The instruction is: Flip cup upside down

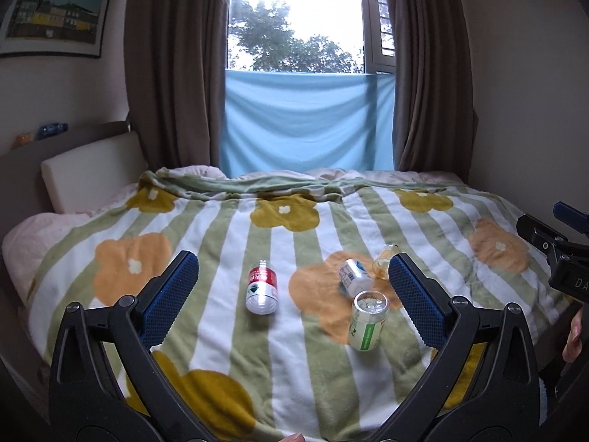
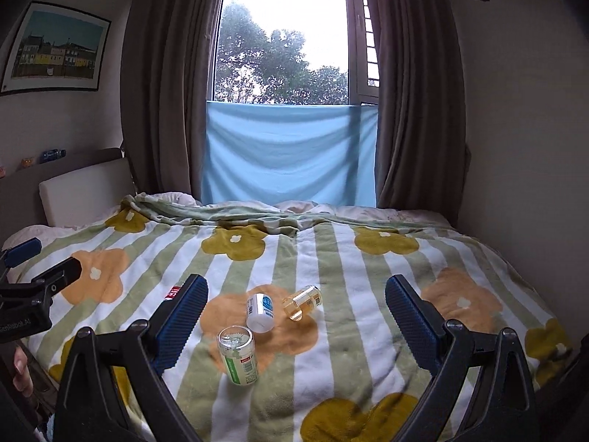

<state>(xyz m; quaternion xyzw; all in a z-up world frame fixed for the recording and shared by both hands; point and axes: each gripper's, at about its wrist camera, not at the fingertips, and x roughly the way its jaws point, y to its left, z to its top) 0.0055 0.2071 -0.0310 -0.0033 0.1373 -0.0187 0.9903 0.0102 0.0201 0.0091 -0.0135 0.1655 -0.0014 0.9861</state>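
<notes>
- one big bed fills both views, covered by a striped blanket (image 1: 279,361) with yellow and orange flowers; a blue cloth (image 1: 305,121) hangs over the lower window between brown curtains (image 1: 173,62), and a framed picture (image 1: 55,11) is on the left wall.
- my left gripper (image 1: 293,291) is spread wide with nothing between its blue pads; my right gripper (image 2: 296,316) is spread wide too and holds nothing.
- four small containers sit on the blanket ahead of me.
- the green-label cup (image 2: 238,355) is nearest, tilted, with its open rim up toward the camera.
- the red-label cup (image 1: 262,287) is off to the left, well apart from the others.
- a white bottle (image 2: 260,311) lies just behind the green-label cup, on an orange flower.
- an amber jar (image 2: 302,302) lies on its side just right of the white bottle.
</notes>
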